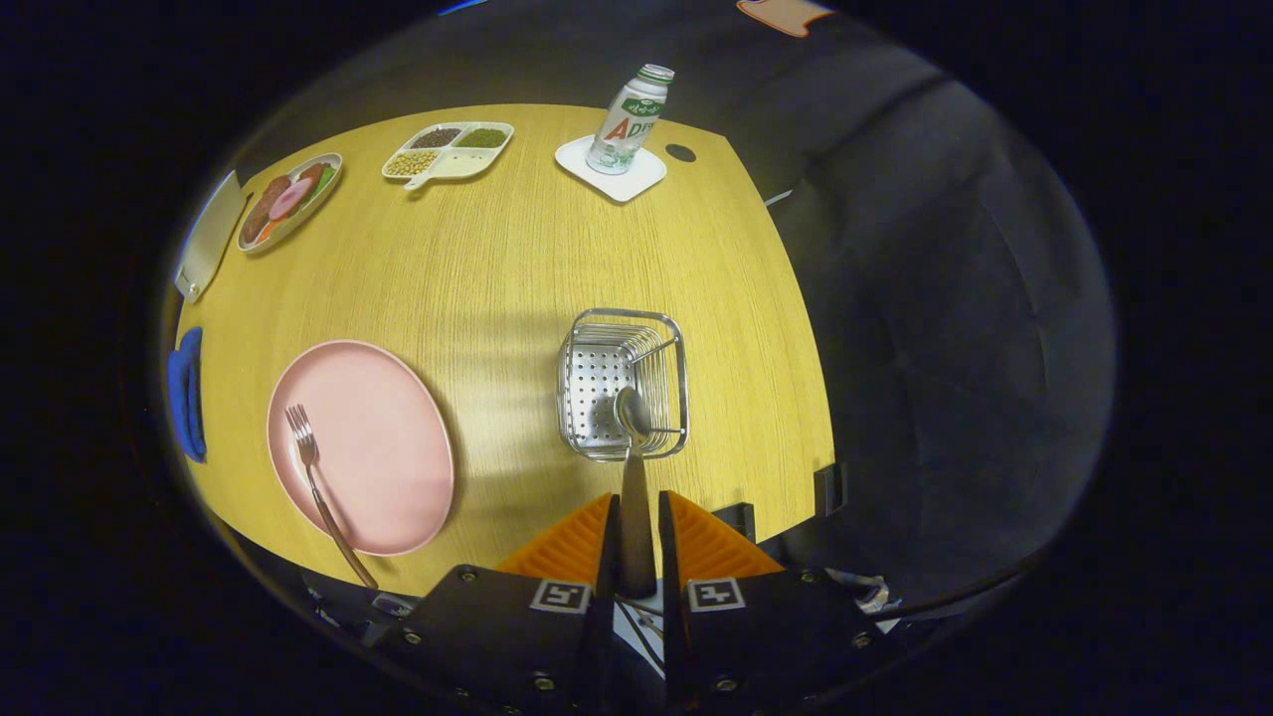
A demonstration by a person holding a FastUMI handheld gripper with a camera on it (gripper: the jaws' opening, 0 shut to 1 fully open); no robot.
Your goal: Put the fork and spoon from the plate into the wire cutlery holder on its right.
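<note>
My gripper (635, 507) is shut on the handle of a spoon (632, 413). The spoon's bowl points forward and hangs over the near part of the wire cutlery holder (668, 338), a square metal basket with a perforated floor standing on the wooden table. To the holder's left lies a pink plate (383, 447). A fork (316, 472) rests on the plate's left side, tines away from me, its brown handle sticking out past the plate's near rim.
At the table's far side stand a drink bottle (629, 119) on a white coaster (609, 171), a divided dish of beans (450, 151) and a plate of food (290, 199). A blue object (186, 393) lies left of the pink plate. The table's right edge (796, 328) runs close to the holder.
</note>
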